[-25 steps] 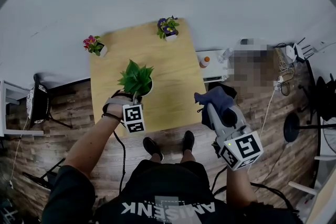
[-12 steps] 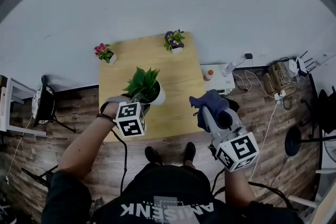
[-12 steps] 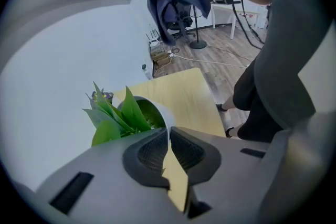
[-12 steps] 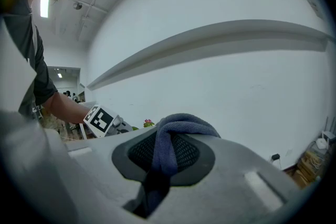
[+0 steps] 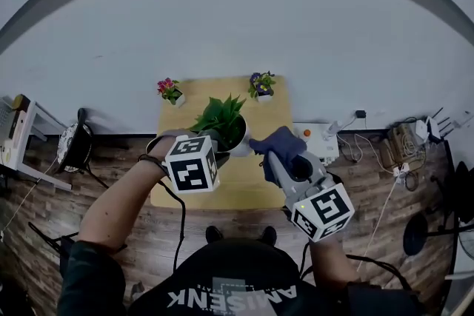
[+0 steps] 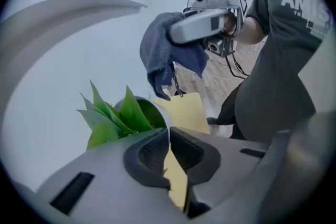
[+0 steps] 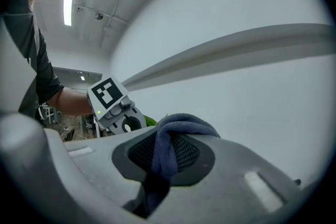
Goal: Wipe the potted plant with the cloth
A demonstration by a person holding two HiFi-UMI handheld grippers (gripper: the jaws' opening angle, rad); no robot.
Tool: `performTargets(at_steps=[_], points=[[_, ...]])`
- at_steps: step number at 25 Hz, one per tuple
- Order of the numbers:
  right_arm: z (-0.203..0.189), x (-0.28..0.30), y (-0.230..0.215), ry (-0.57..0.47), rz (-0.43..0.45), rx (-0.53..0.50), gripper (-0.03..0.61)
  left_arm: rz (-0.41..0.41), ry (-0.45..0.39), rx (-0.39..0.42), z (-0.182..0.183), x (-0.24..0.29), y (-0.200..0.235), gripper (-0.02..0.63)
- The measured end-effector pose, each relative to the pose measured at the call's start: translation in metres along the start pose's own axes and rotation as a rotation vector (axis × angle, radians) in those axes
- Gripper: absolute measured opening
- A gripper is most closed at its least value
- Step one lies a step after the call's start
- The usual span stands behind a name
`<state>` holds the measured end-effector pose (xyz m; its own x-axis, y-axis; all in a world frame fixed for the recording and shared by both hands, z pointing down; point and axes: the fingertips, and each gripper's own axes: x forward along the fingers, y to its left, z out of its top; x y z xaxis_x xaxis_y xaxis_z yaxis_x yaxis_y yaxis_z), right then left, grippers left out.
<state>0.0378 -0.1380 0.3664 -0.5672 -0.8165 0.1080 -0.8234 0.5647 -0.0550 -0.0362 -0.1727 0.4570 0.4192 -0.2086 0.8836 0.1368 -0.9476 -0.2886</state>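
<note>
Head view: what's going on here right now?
A person holds the green leafy plant in its white pot clear of the light wooden table with the left gripper, whose fingers have just been closing on the pot's rim. The right gripper grips a dark blue cloth close beside the leaves, not yet wiping.

Studio-like lab room, plain white wall (image 5: 237, 33), wood floor (image 5: 111, 166), trailing cables (image 5: 370, 152), small table (image 5: 241, 185)
</note>
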Motion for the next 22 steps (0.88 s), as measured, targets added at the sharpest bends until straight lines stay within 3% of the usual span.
performTargets(at_steps=[9, 22], points=[[0.025, 0.026, 0.032, -0.042, 0.150, -0.056, 0.046, 0.036, -0.028, -0.060, 0.034, -0.033, 0.018, 0.012], [0.018, 0.033, 0.020, -0.051, 0.177, -0.080, 0.046, 0.036, -0.070, -0.121, 0.048, -0.047, 0.016, 0.011]])
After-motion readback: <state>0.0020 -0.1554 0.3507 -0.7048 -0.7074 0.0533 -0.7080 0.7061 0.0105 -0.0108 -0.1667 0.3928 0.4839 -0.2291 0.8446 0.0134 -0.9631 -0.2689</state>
